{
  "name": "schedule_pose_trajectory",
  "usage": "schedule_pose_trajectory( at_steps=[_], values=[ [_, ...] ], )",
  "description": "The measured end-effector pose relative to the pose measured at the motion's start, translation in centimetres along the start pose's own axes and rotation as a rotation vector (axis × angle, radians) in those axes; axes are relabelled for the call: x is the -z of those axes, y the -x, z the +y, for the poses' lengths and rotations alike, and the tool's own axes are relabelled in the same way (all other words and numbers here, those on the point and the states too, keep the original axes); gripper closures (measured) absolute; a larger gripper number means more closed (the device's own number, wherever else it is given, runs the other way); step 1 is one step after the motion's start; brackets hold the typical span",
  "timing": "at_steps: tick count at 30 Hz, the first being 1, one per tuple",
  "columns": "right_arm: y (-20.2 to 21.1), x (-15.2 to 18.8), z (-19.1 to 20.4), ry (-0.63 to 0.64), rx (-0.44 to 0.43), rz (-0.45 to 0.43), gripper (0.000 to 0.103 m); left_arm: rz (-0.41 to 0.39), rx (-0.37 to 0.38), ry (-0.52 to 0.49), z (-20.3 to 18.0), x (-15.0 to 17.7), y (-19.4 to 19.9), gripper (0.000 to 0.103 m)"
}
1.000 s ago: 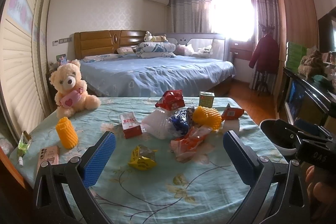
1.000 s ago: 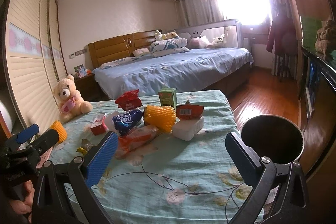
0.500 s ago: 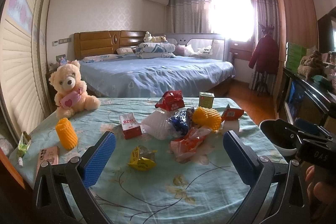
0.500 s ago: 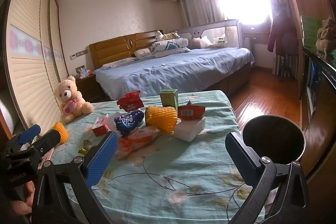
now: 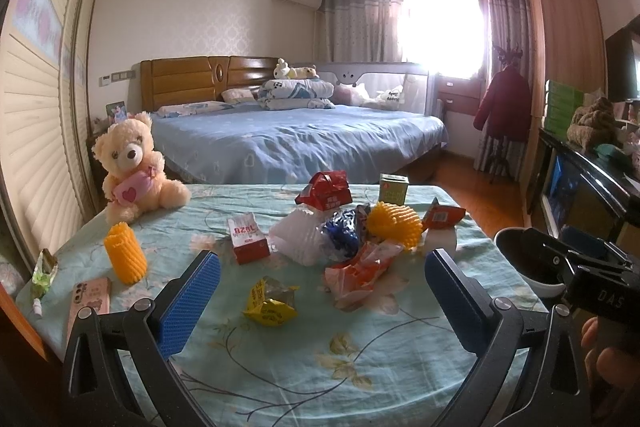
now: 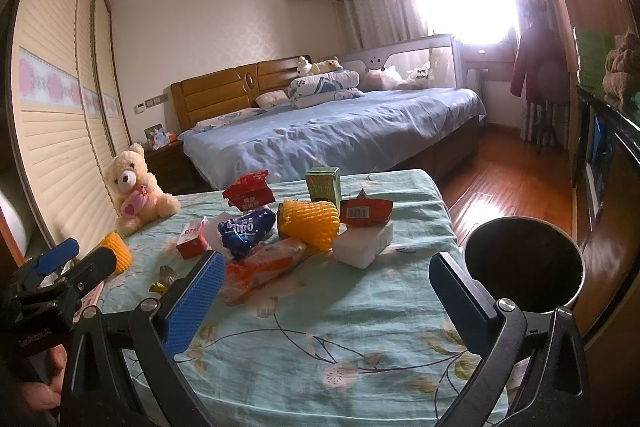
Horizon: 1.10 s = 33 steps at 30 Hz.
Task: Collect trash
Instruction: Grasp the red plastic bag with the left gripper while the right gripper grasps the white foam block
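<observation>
Barely shifted since a second ago, both the left gripper and the right gripper hover wide open and empty above the worktop, the yellow wrapper just ahead between the left gripper's fingers, the trash pile beyond, and the bin beside the worktop's right edge.

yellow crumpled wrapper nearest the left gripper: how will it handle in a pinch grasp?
The yellow wrapper looks like thin crinkled film, so it is probably very light and will flatten between the jaws. Its shiny surface suggests it may slip. It lies loose on the tablecloth, apart from the pile, so a push would likely slide it rather than roll it.
</observation>
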State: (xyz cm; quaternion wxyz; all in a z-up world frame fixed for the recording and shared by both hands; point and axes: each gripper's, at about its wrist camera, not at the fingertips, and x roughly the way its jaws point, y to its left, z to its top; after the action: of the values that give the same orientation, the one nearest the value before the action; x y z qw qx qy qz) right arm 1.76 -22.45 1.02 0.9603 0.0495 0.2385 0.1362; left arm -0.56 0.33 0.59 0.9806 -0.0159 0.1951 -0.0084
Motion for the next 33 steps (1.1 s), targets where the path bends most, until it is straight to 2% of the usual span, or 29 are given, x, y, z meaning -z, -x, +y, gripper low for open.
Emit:
schedule_pose_trajectory(
  at_steps=[9, 19, 33],
  values=[
    [-0.6, 0.2, 0.7, -0.004, 0.001, 0.012, 0.001, 0.022, 0.007, 0.013, 0.4, 0.1, -1.0, 0.001],
    [-2.5, 0.7, -1.3, -0.032, -0.004, 0.062, 0.001, 0.077, 0.026, 0.029, 0.8, 0.4, -2.9, 0.001],
    [-8.4, 1.2, -3.9, -0.109, 0.023, 0.203, 0.002, 0.205, 0.038, 0.042, 1.2, 0.5, -8.8, 0.002]
  ],
)
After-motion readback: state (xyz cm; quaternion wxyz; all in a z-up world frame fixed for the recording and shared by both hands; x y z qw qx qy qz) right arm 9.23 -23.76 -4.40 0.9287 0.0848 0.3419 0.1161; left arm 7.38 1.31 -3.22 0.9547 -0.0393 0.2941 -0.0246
